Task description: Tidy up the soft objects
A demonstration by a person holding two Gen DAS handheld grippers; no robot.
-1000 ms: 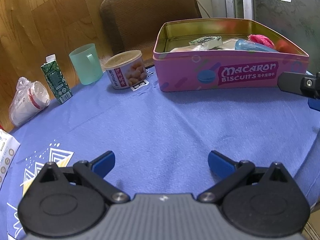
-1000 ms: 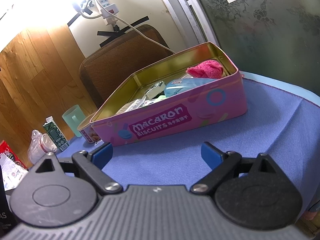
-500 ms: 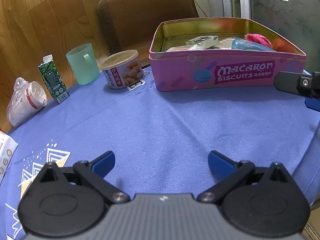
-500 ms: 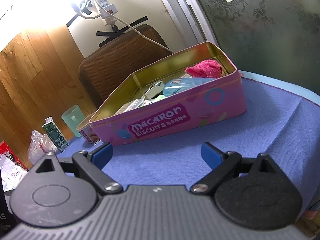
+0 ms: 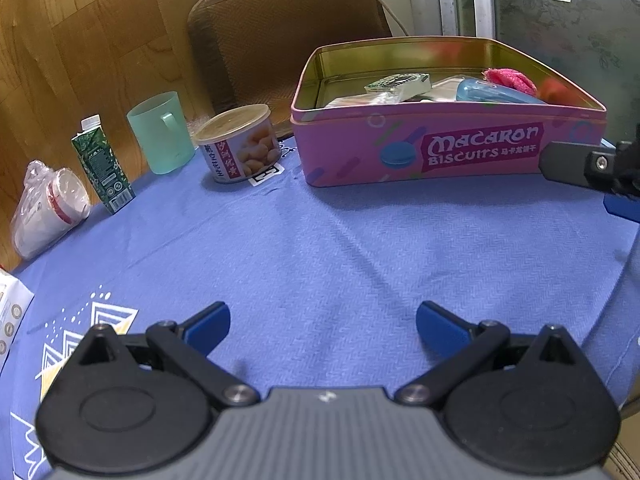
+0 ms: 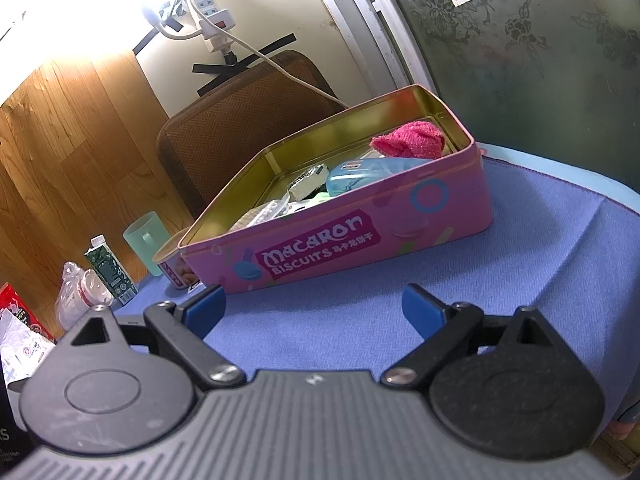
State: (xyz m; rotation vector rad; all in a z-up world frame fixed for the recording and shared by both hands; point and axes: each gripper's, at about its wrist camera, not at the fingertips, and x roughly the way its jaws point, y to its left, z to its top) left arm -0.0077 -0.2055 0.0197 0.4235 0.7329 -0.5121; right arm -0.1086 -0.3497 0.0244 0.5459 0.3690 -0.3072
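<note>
A pink Macaron Biscuits tin [image 5: 452,152] stands open on the blue tablecloth [image 5: 320,248]; it also shows in the right wrist view [image 6: 360,236]. Inside lie a pink fuzzy cloth [image 6: 410,140], a light blue pouch [image 6: 368,172], a small green-and-white packet [image 5: 398,82] and clear plastic wrapping [image 5: 360,100]. My left gripper [image 5: 323,326] is open and empty, low over the cloth in front of the tin. My right gripper [image 6: 314,308] is open and empty, just short of the tin's front wall; one of its fingers [image 5: 568,164] shows at the right edge of the left wrist view.
Left of the tin stand a snack can [image 5: 240,144], a mint green cup [image 5: 160,132], a green drink carton [image 5: 100,164] and a bagged cup [image 5: 48,208]. A brown chair back [image 5: 288,40] stands behind the table. Paper packaging [image 6: 16,336] lies at the far left.
Both grippers stay open and empty. The left wrist view has drifted slightly, with the tin and can shifting a little left. The right view shows the tin marginally lower and closer.
</note>
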